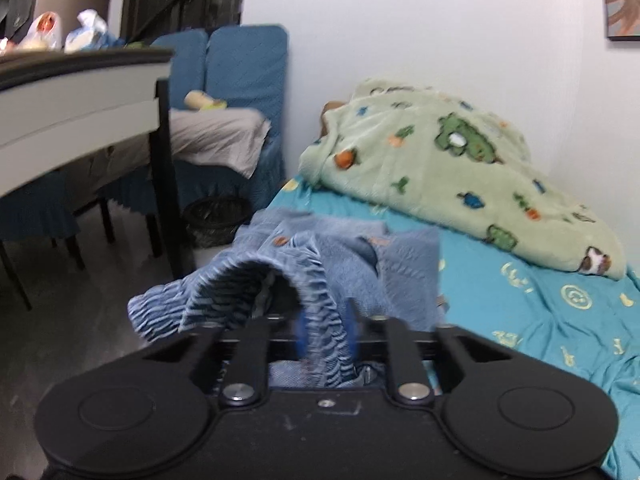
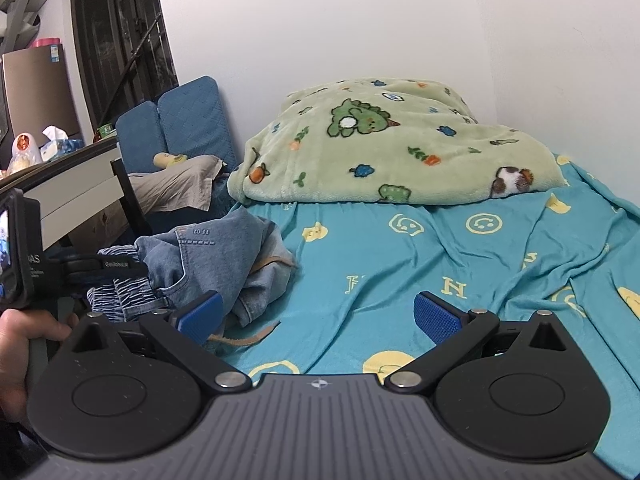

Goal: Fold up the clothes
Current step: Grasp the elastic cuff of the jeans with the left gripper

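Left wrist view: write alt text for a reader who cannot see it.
The left gripper is shut on the ruched elastic waistband of a crumpled pair of blue denim shorts at the edge of a bed with a turquoise sheet. A green cartoon-print blanket lies heaped behind.

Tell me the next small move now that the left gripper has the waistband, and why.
Probably bring the open right gripper left onto the denim garment: the left gripper is shut on its elastic waistband, the fabric lies bunched at the teal sheet edge, needing a second grip to spread.
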A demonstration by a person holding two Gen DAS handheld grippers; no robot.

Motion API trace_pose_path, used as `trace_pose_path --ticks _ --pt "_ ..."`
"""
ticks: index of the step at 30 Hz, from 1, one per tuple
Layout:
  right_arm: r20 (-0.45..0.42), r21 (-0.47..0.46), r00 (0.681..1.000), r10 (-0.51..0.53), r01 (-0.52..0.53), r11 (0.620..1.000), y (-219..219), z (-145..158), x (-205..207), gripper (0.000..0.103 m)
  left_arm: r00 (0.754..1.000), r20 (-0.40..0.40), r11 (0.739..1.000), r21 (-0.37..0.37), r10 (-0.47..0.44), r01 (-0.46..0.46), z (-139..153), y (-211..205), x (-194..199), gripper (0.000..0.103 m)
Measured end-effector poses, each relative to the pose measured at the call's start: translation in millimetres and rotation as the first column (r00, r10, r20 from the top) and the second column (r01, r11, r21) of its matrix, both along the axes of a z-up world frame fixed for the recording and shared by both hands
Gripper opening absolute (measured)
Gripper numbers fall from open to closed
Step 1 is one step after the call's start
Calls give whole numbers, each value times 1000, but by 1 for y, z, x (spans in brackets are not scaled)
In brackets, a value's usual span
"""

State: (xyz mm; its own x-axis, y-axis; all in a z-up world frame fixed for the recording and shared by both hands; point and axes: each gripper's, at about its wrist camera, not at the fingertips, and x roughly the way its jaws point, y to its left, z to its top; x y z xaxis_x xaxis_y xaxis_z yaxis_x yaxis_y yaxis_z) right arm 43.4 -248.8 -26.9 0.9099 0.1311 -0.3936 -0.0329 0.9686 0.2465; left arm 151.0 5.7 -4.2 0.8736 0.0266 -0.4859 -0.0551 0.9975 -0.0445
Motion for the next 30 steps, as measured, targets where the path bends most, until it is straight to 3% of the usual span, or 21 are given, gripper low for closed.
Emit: trace_pose_path --ticks 6,12,16,22,27,30 --pt "39 40 999 -10 9 999 -10 7 -6 103 991 45 990 63 -130 127 23 -40 -14 5" --pt "45 62 999 -28 25 998 -27 14 -11 103 954 78 955 82 -290 284 47 -97 -30 5" --pt "47 142 997 -59 52 989 -56 18 -21 103 942 57 942 83 -332 327 36 -128 -27 5" --pt "-55 143 987 -150 156 977 -95 7 -19 103 937 -18 935 56 -349 349 -9 -149 -20 7" --pt "-109 178 988 -114 132 975 -96 -8 -9 103 921 -26 920 30 -389 390 -27 -160 -23 17" --pt "-112 146 991 -72 88 985 -89 -10 -4 103 903 -20 903 13 -429 429 -27 -160 -32 49"
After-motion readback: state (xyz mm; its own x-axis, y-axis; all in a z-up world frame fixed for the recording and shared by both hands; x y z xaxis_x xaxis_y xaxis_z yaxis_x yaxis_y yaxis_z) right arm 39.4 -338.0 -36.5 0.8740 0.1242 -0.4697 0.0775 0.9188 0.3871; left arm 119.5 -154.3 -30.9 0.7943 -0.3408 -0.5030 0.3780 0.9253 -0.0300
